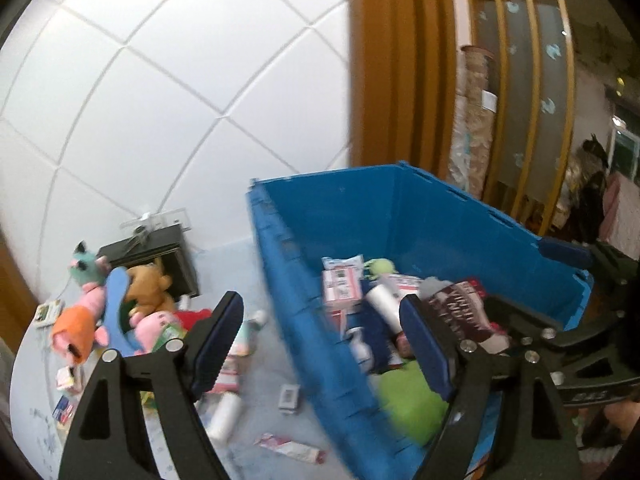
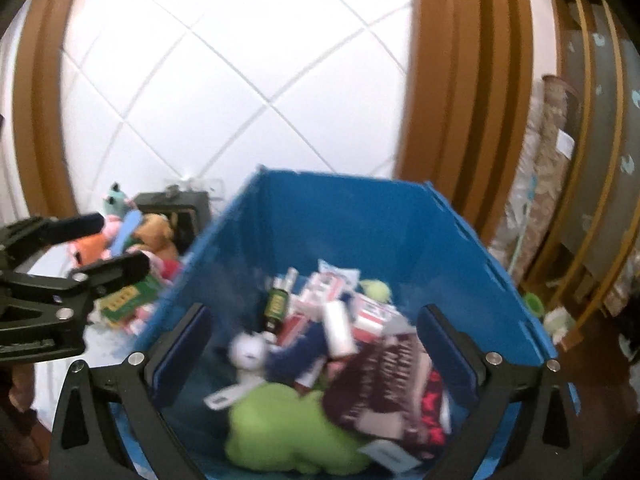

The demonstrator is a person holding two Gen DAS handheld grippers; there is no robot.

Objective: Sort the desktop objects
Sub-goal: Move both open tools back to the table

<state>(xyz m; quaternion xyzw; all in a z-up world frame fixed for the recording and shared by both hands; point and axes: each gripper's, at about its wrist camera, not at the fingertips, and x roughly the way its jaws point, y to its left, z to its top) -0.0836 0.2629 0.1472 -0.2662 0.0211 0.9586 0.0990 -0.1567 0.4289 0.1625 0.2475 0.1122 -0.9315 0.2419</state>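
A blue plastic crate [image 1: 340, 208] [image 2: 360, 216] holds a green plush [image 2: 276, 432], a dark red patterned pouch [image 2: 380, 376], a white bottle [image 2: 338, 328], a small dark green bottle [image 2: 275, 306] and pink-white boxes [image 1: 340, 284]. My left gripper [image 1: 320, 340] is open and empty, straddling the crate's left wall. My right gripper [image 2: 316, 352] is open and empty above the crate's contents. The left gripper also shows in the right wrist view [image 2: 108, 244], open. Plush toys [image 1: 100, 304] lie piled on the table at the left.
A black box [image 1: 152, 256] stands behind the plush pile by the white tiled wall [image 1: 160, 80]. A white bottle [image 1: 226, 416], a pink tube [image 1: 292, 448] and small packets [image 1: 289, 398] lie on the pale tabletop [image 1: 276, 364]. A wooden door frame [image 1: 400, 60] rises behind the crate.
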